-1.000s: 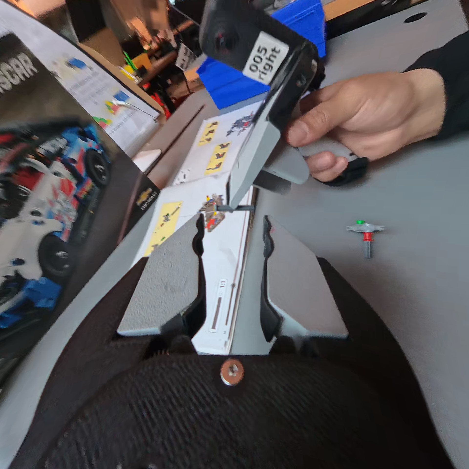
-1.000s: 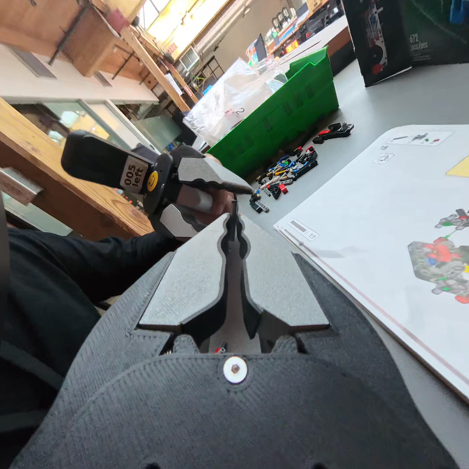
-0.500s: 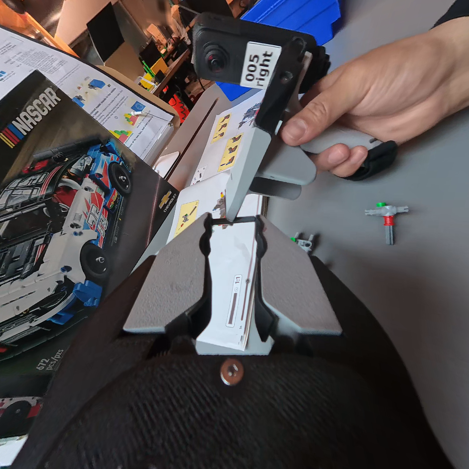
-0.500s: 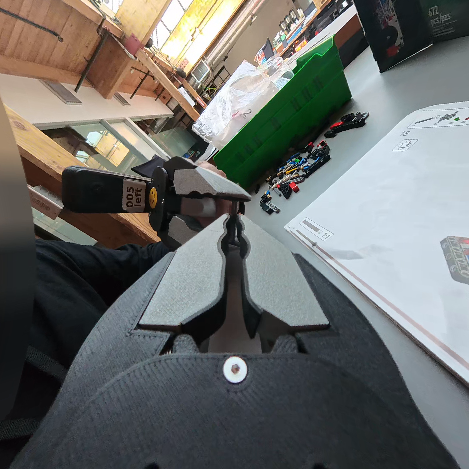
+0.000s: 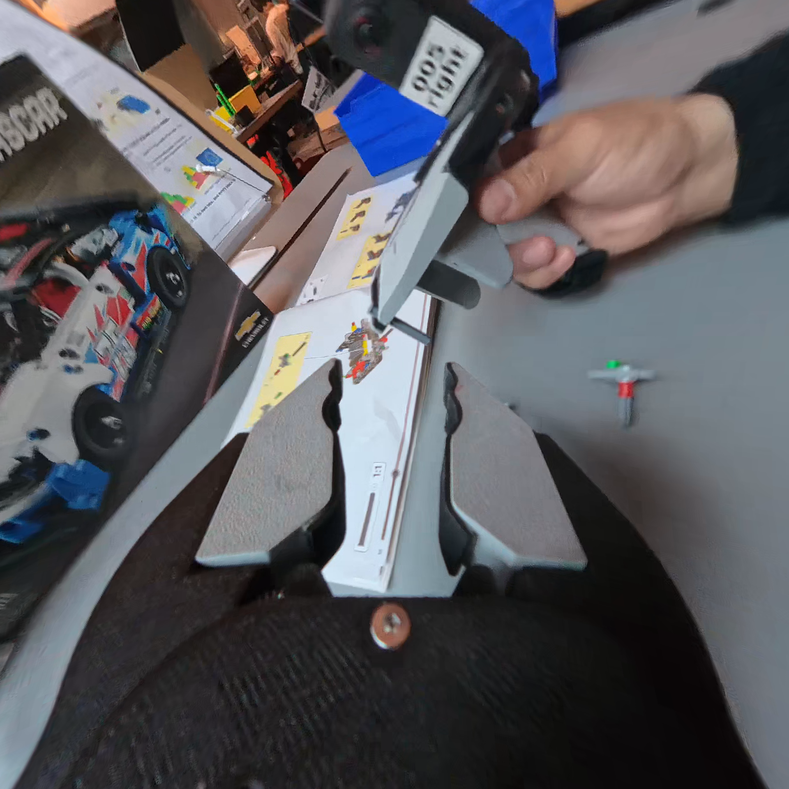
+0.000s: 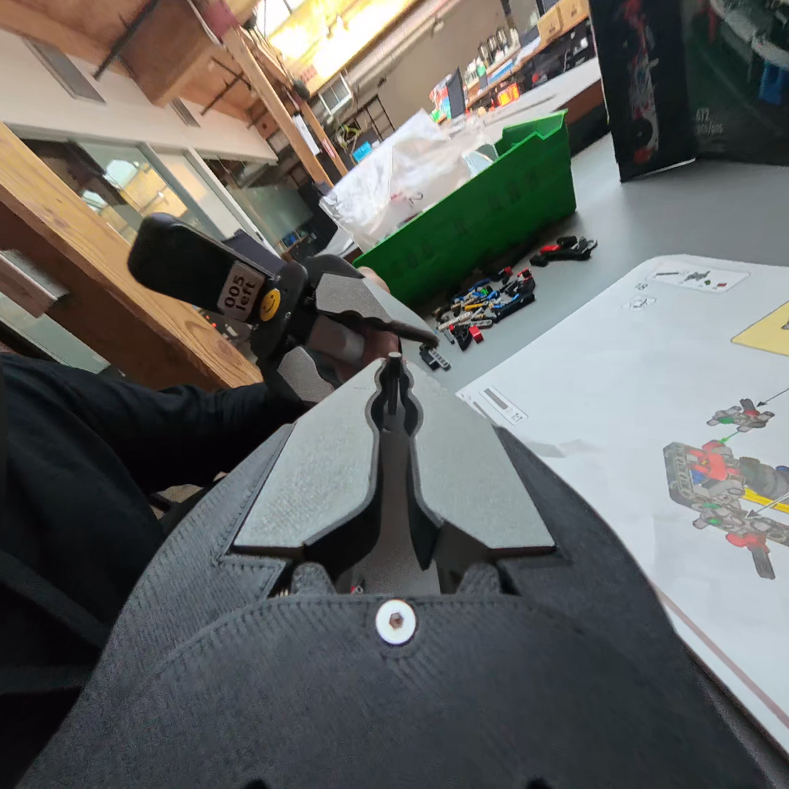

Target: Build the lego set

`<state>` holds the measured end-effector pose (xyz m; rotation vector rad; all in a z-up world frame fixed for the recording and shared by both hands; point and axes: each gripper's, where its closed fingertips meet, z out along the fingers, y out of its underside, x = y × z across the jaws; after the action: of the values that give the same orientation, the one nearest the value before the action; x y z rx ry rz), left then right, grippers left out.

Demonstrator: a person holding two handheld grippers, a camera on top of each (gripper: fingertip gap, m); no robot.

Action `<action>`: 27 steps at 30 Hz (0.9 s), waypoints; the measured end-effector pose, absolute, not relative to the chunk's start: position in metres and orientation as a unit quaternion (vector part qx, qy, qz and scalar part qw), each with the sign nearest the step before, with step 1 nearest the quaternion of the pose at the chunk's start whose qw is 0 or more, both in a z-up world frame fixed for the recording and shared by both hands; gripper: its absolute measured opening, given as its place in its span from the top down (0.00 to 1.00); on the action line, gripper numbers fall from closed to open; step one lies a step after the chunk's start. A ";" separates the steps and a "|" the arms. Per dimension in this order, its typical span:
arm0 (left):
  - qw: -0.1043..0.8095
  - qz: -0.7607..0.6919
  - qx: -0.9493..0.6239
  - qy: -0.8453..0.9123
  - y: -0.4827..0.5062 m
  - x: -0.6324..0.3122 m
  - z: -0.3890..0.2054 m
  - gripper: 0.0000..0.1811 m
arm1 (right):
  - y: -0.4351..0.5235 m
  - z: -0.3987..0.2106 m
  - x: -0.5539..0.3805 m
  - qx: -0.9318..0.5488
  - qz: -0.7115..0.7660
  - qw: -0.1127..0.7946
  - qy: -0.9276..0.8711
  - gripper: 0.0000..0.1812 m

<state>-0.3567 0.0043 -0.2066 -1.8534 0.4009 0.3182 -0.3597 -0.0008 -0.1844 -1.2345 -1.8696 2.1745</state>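
Observation:
My right gripper [image 6: 393, 372] is shut on a thin dark grey axle [image 6: 392, 384] that sticks out past its tips. In the left wrist view the same gripper [image 5: 378, 322] hangs above the open instruction booklet [image 5: 375, 431] with the axle [image 5: 410, 331] pointing right. My left gripper [image 5: 393, 375] is open and empty, its fingers astride the booklet's edge just below the axle; it also shows in the right wrist view [image 6: 420, 339]. A small grey sub-assembly with red and green parts [image 5: 622, 382] lies on the grey table to the right.
The set's box [image 5: 85, 341] stands at the left. A blue bin [image 5: 397, 115] sits behind. In the right wrist view a green bin [image 6: 478, 217] with plastic bags and a heap of loose pieces [image 6: 482, 307] lie beyond the booklet [image 6: 619, 384]. The tips of both grippers are at nearly the same place.
My left gripper has opened wider and drawn back a little from the axle. The right gripper with the axle has tilted and shifted slightly over the booklet.

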 end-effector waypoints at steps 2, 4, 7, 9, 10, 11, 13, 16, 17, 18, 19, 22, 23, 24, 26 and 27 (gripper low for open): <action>0.589 0.053 -0.794 0.143 0.006 -0.348 -0.205 0.71 | -0.001 -0.178 -0.360 -0.385 0.713 0.020 -0.586 1.00; 0.591 -0.004 -0.797 0.120 0.010 -0.342 -0.207 0.77 | -0.005 -0.174 -0.359 -0.367 0.723 0.032 -0.584 1.00; 0.595 -0.046 -0.796 0.104 0.012 -0.340 -0.207 0.92 | -0.012 -0.176 -0.358 -0.351 0.715 0.045 -0.603 1.00; 0.606 -0.053 -0.787 0.106 0.010 -0.340 -0.201 0.96 | -0.012 -0.176 -0.358 -0.348 0.708 0.063 -0.611 1.00; 0.608 -0.051 -0.785 0.106 0.009 -0.340 -0.199 0.96 | -0.011 -0.176 -0.358 -0.346 0.706 0.074 -0.614 1.00; 0.610 -0.052 -0.784 0.105 0.008 -0.341 -0.198 0.97 | -0.010 -0.177 -0.358 -0.344 0.701 0.082 -0.619 1.00; 0.617 -0.052 -0.779 0.104 0.007 -0.342 -0.195 0.97 | -0.010 -0.178 -0.357 -0.340 0.694 0.088 -0.628 1.00; 0.615 -0.056 -0.780 0.101 0.005 -0.344 -0.195 0.98 | -0.009 -0.179 -0.355 -0.338 0.690 0.089 -0.634 1.00; 0.614 -0.060 -0.780 0.102 0.005 -0.344 -0.196 0.98 | -0.009 -0.179 -0.355 -0.336 0.687 0.091 -0.638 0.99; 0.613 -0.063 -0.781 0.102 0.004 -0.343 -0.196 0.99 | -0.010 -0.179 -0.354 -0.334 0.685 0.095 -0.640 0.99; 0.610 -0.061 -0.783 0.104 0.004 -0.344 -0.196 0.99 | -0.010 -0.180 -0.354 -0.333 0.682 0.097 -0.643 0.99; 0.600 -0.031 -0.793 0.104 0.004 -0.350 -0.201 0.99 | -0.008 -0.188 -0.355 -0.343 0.656 0.098 -0.665 0.99; 0.597 -0.022 -0.795 0.105 0.004 -0.352 -0.202 0.99 | -0.006 -0.190 -0.355 -0.343 0.649 0.100 -0.672 1.00; 0.589 -0.008 -0.801 0.107 0.004 -0.354 -0.205 0.99 | -0.004 -0.191 -0.356 -0.344 0.643 0.107 -0.677 0.99; 0.576 0.019 -0.809 0.118 0.004 -0.356 -0.210 0.99 | -0.003 -0.192 -0.356 -0.342 0.635 0.115 -0.683 0.95; 0.571 0.029 -0.812 0.121 0.004 -0.356 -0.212 0.99 | -0.004 -0.193 -0.356 -0.340 0.634 0.112 -0.686 0.92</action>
<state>-0.3559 0.0040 -0.2118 -1.9046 0.2850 0.0680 -0.3559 -0.0036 -0.1929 -0.9985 -2.0121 1.8600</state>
